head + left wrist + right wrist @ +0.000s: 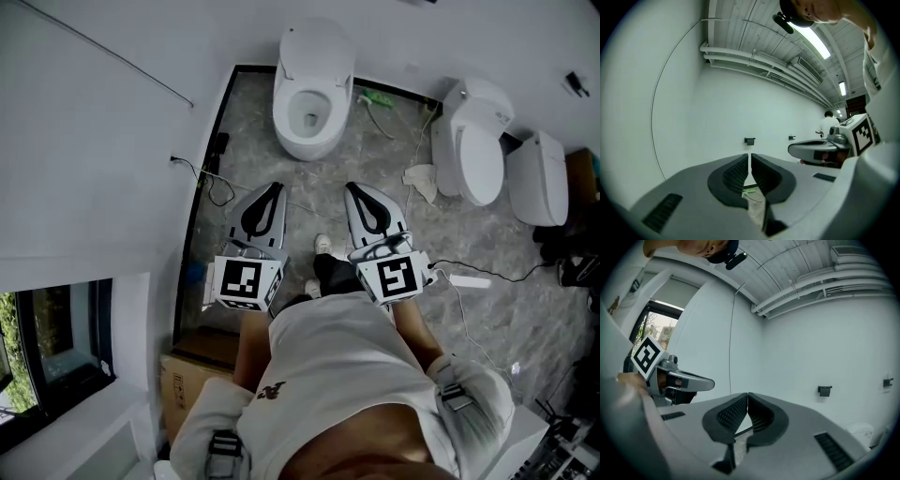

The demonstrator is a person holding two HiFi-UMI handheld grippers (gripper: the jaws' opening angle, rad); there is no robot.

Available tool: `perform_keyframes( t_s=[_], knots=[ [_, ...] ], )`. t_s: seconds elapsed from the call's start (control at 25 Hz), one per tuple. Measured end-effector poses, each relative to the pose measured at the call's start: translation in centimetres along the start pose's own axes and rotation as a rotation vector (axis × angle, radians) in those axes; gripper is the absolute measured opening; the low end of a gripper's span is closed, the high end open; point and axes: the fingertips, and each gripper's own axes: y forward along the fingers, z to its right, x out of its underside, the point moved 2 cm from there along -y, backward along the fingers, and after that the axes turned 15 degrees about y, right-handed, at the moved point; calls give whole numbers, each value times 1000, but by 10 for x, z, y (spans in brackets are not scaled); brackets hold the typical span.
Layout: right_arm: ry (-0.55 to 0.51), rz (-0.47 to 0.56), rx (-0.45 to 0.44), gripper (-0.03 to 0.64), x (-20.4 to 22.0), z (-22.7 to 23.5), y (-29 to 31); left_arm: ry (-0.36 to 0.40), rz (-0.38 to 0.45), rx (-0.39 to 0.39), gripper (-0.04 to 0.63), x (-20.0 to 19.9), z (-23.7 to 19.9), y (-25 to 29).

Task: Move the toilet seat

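Left tongs (276, 187): closed, pads meeting, nothing between them; we hold them in the air, well short of the open toilet (314, 56).
Right tongs (354, 187): also closed and empty, just as far back from the open toilet.
Toilet seat (283, 112): a white ring lies down round the open toilet's bowl, with the lid standing up behind it; we are not touching it.
Other toilets (473, 141): two more with lids down stand to the right of the open toilet; our tongs point at the open one, so we take that seat as the target.
Done so far: nothing, as we judge it; the seat looks unhandled.
Left to do: close in on the open toilet, part one pair of tongs, grip the seat's edge and swing it.
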Motion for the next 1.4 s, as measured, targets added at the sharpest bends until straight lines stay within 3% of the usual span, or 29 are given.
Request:
perform_keyframes(
  t_s=[0.6, 0.84, 1.4],
  knots=[
    [23, -1, -75, 21, -21, 78, 84, 9, -18, -73, 35, -10, -40, 101],
    [56, 55, -118, 21, -35, 90, 104, 12, -29, -97, 35, -10, -46, 122],
    [44, 42, -79, 21, -28, 112, 145, 16, -21, -72, 35, 3, -77, 165]
  ],
)
